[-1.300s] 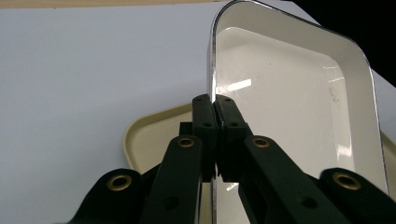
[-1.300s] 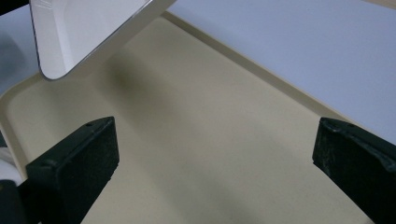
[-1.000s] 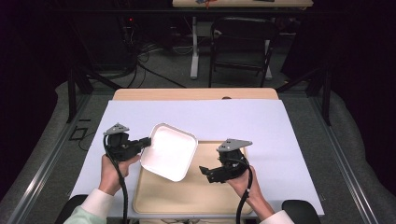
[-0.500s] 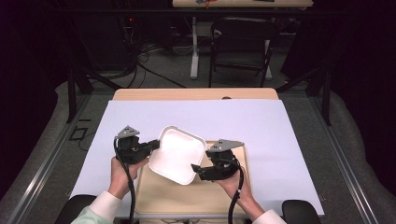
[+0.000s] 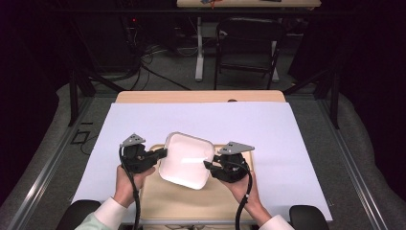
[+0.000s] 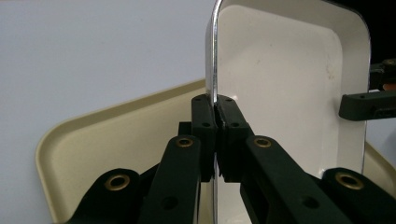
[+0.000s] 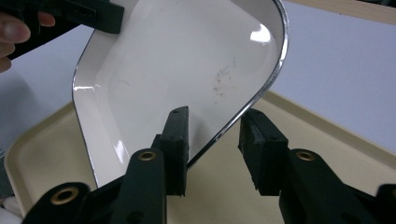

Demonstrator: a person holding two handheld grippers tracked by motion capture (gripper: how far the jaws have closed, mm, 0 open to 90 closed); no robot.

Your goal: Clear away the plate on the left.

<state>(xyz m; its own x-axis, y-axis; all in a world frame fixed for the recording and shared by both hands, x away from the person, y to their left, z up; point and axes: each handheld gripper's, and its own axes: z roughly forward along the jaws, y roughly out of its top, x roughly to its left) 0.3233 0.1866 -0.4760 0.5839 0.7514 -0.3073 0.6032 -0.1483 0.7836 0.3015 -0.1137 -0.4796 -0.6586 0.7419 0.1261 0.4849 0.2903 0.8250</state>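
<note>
White dish (image 5: 186, 160), square with rounded corners and a thin metal rim, hangs tilted above the beige tray (image 5: 167, 206), which lies on the pale sheet (image 5: 287, 139) covering the table. My left gripper (image 5: 162, 153) is clamped tight on the dish's left rim; in the left gripper view the two pads (image 6: 205, 126) press together on the edge of the dish (image 6: 280, 84), with the tray (image 6: 107, 144) below. My right gripper (image 5: 209, 165) is at the opposite rim, and its jaws have just been closing. In the right gripper view the dish's edge (image 7: 187, 65) runs between the pads: the left pad (image 7: 175, 140) sits against the inner face, the right pad (image 7: 261, 144) is not yet touching, a gap showing. The tray (image 7: 327, 135) lies under it.
</note>
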